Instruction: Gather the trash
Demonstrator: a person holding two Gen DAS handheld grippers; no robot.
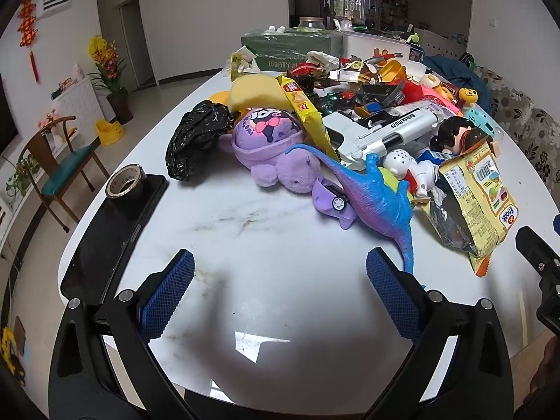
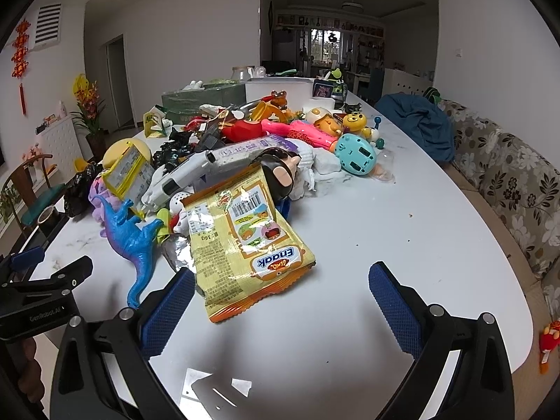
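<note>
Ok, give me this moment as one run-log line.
left gripper: open, empty | right gripper: open, empty | nearest trash: yellow Enaak wrapper, on table, beside blue dinosaur | nothing grasped yet

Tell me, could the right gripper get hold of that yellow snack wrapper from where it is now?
Probably yes: the right gripper is open, and the yellow snack wrapper lies on top at the pile's near edge, nothing covering it.

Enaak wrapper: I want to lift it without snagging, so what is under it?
The Enaak wrapper leans on the pile: crumpled silver foil shows under its left edge, the white table under its near end. Anything beneath its middle is covered.
</note>
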